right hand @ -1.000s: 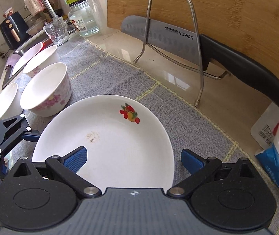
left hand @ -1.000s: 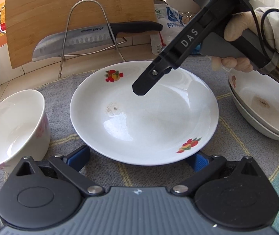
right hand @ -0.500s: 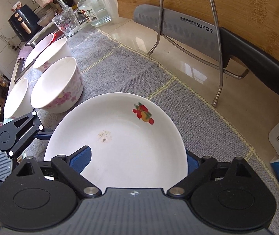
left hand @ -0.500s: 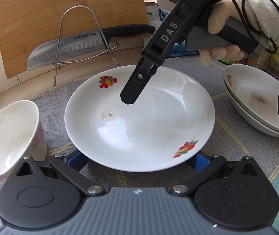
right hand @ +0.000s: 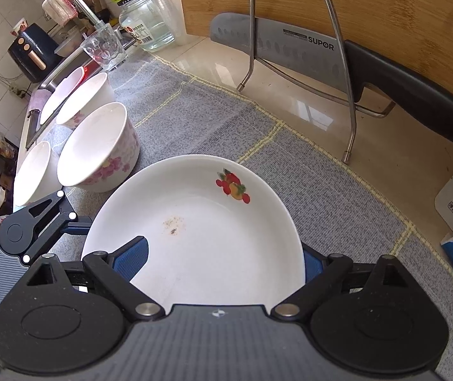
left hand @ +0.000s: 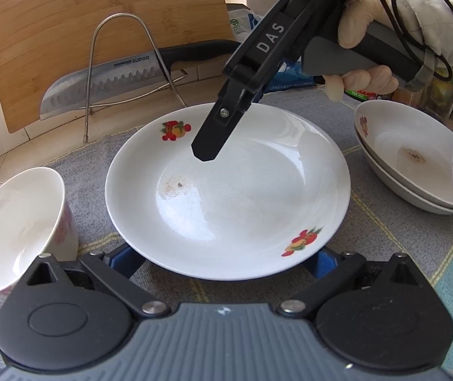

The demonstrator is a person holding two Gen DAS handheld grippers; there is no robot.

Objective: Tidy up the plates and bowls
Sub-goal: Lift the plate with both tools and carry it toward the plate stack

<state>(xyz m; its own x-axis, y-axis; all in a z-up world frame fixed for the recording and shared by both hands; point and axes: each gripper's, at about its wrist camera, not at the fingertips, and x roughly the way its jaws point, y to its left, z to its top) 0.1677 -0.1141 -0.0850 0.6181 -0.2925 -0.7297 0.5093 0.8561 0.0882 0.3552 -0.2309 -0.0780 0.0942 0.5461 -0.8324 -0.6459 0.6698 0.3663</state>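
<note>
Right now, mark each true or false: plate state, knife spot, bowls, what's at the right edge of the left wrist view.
1. The fruit-print plate is spotless. False: a small brown stain sits left of its centre.
2. The knife lies across a wire rack in front of the bamboo cutting board. True.
3. The floral bowl beside the plate is upside down. False: it stands upright, mouth up.
4. Two dishes sit nested at the right edge of the left wrist view. True.
5. The plate rests on bare counter. False: it sits on a grey mat.
</note>
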